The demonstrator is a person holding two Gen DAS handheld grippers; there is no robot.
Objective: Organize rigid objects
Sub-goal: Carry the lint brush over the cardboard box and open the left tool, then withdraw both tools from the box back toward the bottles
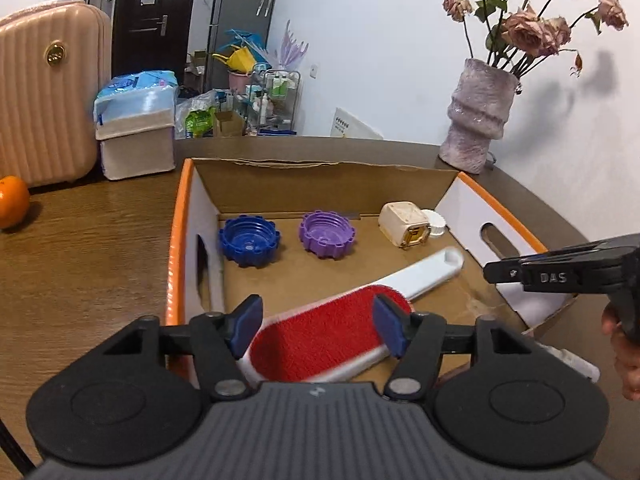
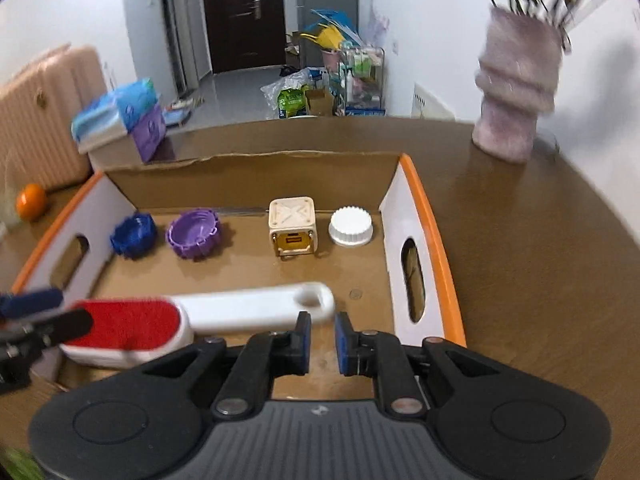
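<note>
The white plastic lint brush with a red velvet pad (image 1: pixel 344 320) lies flat on the floor of the open cardboard box with orange-edged white side walls (image 1: pixel 176 240), along the box's near edge, its pad toward the near left corner and its handle running toward the right wall. It looks light and stiff, a one-piece moulded body; the bare handle is smooth and probably slippery, while the napped red face should give some bite. The left claw (image 1: pixel 318 326) hangs wide open straddling the pad, fingers on either side and seemingly not touching. A hold across the pad's width, or at the neck where pad meets handle, seems most balanced; gripped at the handle's holed tip, it would likely swing. The right claw (image 2: pixel 322 340) is narrowly parted and empty, just beside the handle's tip. Along the box's far wall sit a blue ribbed plastic cap (image 1: pixel 249 241), a purple ribbed plastic cap (image 1: pixel 327 234), a cream cube-shaped gadget (image 2: pixel 291 222) and a white fluted lid (image 2: pixel 351 226), all small, hard and light. The box rests on a brown wooden table (image 1: pixel 88 248).
</note>
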